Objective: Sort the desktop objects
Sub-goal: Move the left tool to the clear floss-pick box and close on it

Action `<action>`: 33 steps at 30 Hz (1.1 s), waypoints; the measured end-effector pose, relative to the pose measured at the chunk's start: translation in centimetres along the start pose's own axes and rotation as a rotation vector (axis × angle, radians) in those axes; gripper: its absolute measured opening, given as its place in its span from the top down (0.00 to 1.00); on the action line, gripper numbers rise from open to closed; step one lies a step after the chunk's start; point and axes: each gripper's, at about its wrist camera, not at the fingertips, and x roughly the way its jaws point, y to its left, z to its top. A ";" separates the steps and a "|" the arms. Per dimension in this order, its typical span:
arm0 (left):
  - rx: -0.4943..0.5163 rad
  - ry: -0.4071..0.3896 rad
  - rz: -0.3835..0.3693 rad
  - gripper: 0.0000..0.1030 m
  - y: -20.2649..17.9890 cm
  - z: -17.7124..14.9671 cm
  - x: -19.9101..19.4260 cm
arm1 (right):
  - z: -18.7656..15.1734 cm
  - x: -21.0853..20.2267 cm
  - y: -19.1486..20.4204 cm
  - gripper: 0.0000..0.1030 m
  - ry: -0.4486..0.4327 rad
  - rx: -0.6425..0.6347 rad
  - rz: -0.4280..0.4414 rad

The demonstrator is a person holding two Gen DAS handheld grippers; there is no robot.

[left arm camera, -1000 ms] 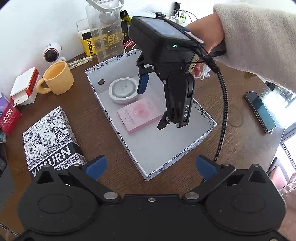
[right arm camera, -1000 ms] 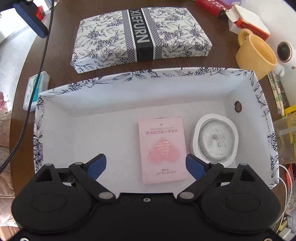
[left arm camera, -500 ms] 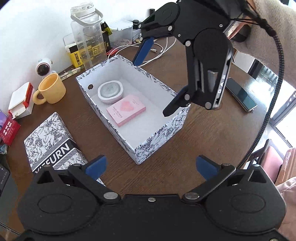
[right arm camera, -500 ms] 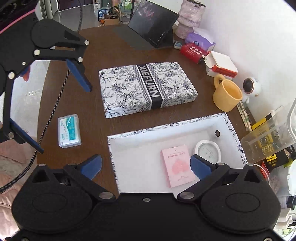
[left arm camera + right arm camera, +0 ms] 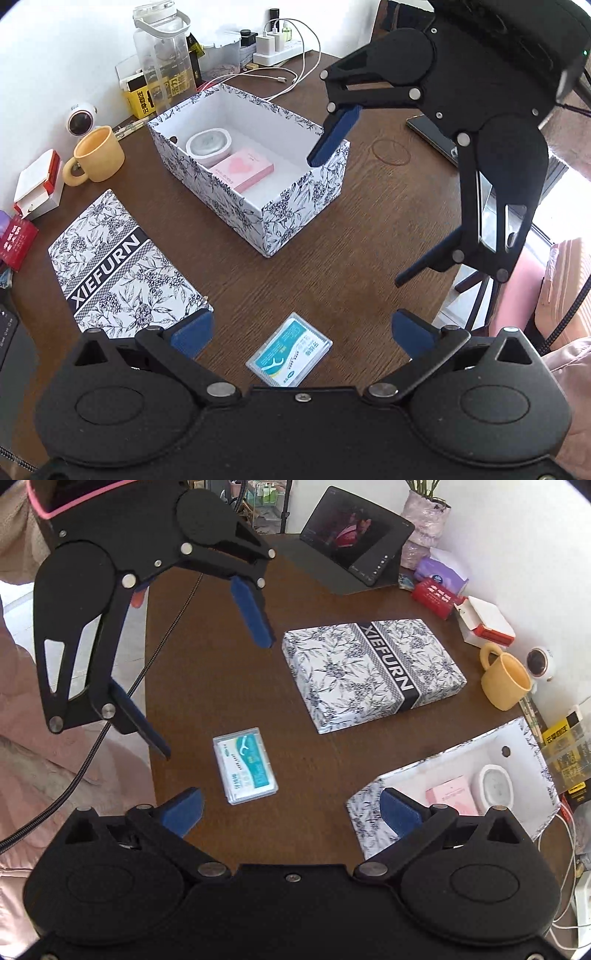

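Observation:
An open floral-print box (image 5: 295, 206) (image 5: 373, 823) holds a pink card box (image 5: 243, 170) (image 5: 450, 797) and a white rounded case (image 5: 208, 146) (image 5: 495, 786). Its lid, marked XIEFURN (image 5: 122, 266) (image 5: 373, 672), lies flat beside it. A small clear floss-pick box (image 5: 290, 350) (image 5: 245, 766) lies on the brown table near the edge. My left gripper (image 5: 301, 332) (image 5: 207, 686) is open and hangs just over the floss-pick box. My right gripper (image 5: 291, 810) (image 5: 364, 214) is open and empty, raised above the table between the floss-pick box and the floral box.
A yellow mug (image 5: 98, 155) (image 5: 506, 681), a small white camera (image 5: 79, 120) and a red-and-white carton (image 5: 38, 188) stand along the wall. A clear jug (image 5: 162, 62), a power strip with cables (image 5: 280, 51), a phone (image 5: 436, 134) and a tablet (image 5: 354, 535) ring the table.
My right gripper has come up out of the floral box and pulled back toward the table edge. My left gripper has also drawn back, bringing the floss-pick box into view beneath it.

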 end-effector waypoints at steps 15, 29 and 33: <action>0.051 0.021 -0.009 0.00 1.5 -5.2 1.0 | -1.2 2.9 6.7 0.00 -0.003 0.209 -0.057; 0.200 0.022 -0.057 0.00 1.6 -6.4 7.6 | -2.9 4.5 9.5 0.00 0.005 0.297 -0.087; 0.306 0.038 -0.030 0.00 0.7 -6.1 10.4 | -2.6 4.6 10.1 0.00 0.011 0.289 -0.106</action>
